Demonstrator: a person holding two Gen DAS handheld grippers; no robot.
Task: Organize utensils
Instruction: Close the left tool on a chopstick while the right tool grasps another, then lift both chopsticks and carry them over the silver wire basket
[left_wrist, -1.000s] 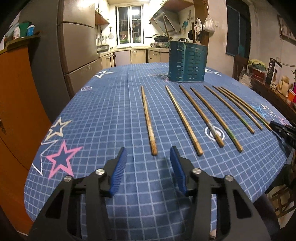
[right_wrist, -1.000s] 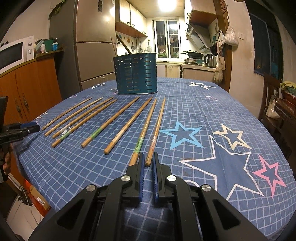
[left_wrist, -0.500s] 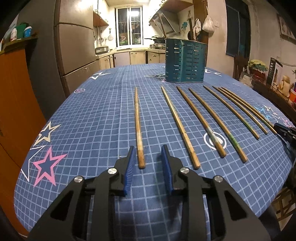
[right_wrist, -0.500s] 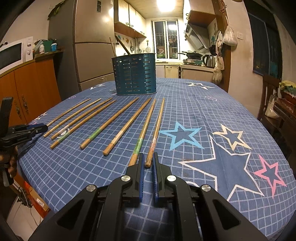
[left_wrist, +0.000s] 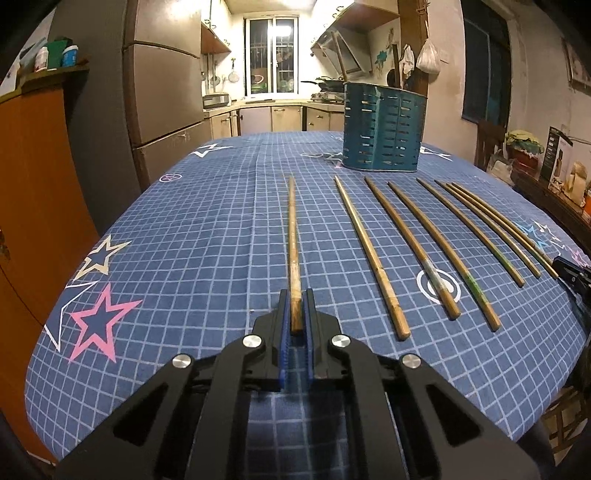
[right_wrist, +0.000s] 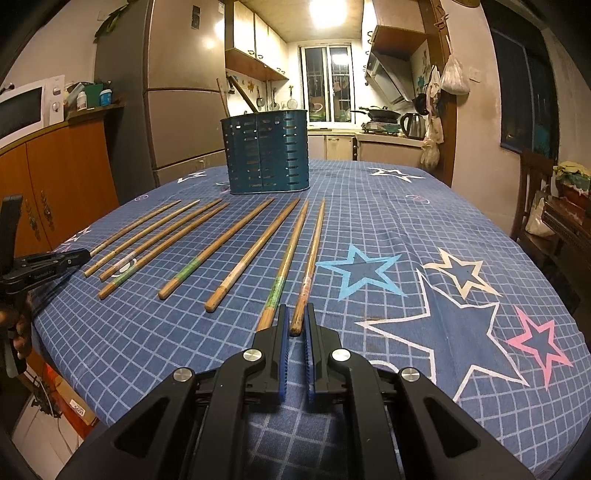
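Now each tool (left_wrist: 295, 308) (right_wrist: 295, 323) clamps one chopstick's (left_wrist: 293, 236) (right_wrist: 312, 258) near end.

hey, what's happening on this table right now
A person is sorting chopsticks with two handheld claws. The left claw has just closed on the near end of the leftmost chopstick. The right claw is shut on the rightmost chopstick. Both still lie on the table, before the teal holder.

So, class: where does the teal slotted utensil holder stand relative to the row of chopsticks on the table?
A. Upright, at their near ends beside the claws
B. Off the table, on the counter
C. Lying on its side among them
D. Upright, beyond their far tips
D: the utensil holder stands upright past the far tips of the chopsticks on the star-print tablecloth.
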